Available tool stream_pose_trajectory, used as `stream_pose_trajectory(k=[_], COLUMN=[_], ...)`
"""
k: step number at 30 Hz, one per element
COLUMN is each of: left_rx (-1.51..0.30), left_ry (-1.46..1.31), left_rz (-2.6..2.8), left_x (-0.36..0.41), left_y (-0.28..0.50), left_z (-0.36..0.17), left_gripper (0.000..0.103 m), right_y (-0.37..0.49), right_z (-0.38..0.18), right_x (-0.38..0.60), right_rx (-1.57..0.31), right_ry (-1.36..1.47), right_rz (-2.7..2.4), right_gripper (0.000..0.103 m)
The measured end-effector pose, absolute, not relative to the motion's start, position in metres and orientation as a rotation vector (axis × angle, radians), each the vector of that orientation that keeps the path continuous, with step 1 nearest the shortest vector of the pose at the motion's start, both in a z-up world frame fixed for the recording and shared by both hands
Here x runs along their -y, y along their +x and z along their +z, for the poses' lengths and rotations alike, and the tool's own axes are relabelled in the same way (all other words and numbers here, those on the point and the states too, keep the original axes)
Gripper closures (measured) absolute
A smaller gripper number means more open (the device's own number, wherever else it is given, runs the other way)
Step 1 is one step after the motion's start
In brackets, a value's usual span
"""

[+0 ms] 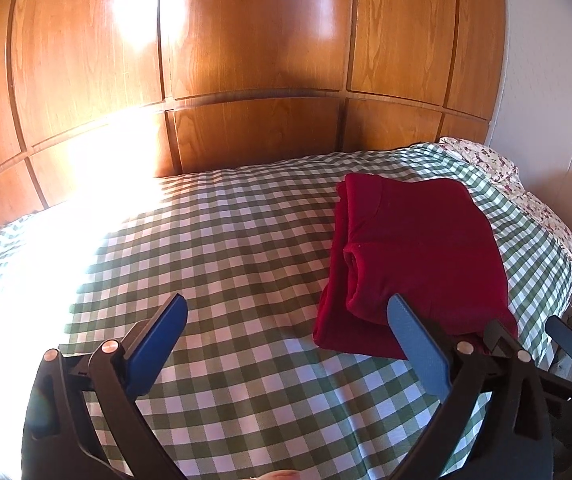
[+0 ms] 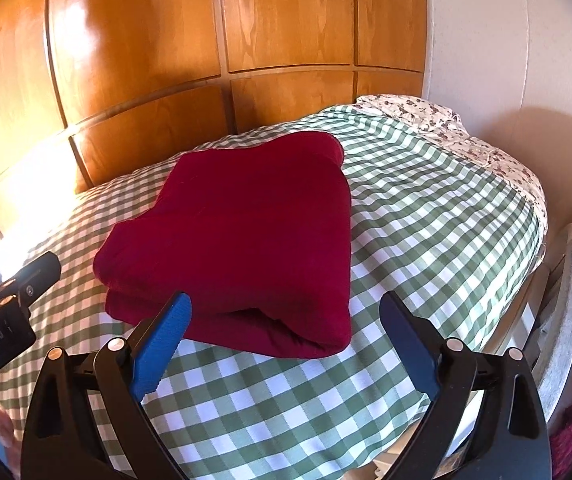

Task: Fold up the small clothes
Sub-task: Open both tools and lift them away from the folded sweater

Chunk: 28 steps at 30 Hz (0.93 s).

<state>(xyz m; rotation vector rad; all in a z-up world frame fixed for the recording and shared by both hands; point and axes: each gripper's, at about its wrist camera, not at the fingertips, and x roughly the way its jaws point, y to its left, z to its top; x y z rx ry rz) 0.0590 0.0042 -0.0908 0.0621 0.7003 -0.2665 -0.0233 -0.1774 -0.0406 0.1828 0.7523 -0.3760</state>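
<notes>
**Folded red garment lying on the checked bed**

Hovering above the bed, the left gripper [image 1: 286, 320] has its two blue-padded fingers [image 1: 158, 344] spread wide with nothing between them; only the green-and-white checked bedspread [image 1: 206, 248] shows in the gap. Strong sunlight washes out the bedspread toward the left edge of the bed. Behind the bed stands a panelled, glossy wooden wardrobe front [image 1: 254, 48].

To the right of the left gripper lies the dark red, soft knit garment [image 2: 238, 236], folded into a thick rectangular bundle of several layers. It rests flat on the bedspread in the right half of the bed, nearer the front edge than the wardrobe, and neither gripper touches it. In the left wrist view its rolled inner fold faces the left gripper's right finger.

The right gripper [image 2: 286, 320] hangs just in front of the garment's near edge, its blue-padded fingers [image 2: 162, 344] likewise wide apart and empty. At the far right corner of the bed a white floral-print sheet [image 2: 446, 128] shows past the bedspread, beside a pale wall [image 2: 486, 40].
</notes>
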Motion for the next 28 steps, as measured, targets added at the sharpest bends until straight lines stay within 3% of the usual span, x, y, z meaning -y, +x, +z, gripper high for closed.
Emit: stream_pose_trajectory(k=[17, 28], left_rx=[-0.647, -0.711], left_ry=[0.035, 0.033], left_rz=[-0.257, -0.223], left_x=[-0.011, -0.017], left_y=[0.049, 0.055], left_z=[-0.077, -0.095], left_gripper=[0.004, 0.003], right_y=[-0.023, -0.022], right_z=[-0.043, -0.034], right_x=[0.176, 0.185], right_rx=[-0.771, -0.734], right_ry=[0.200, 0.216], right_rz=[-0.357, -0.407], right_gripper=[0.009, 0.007])
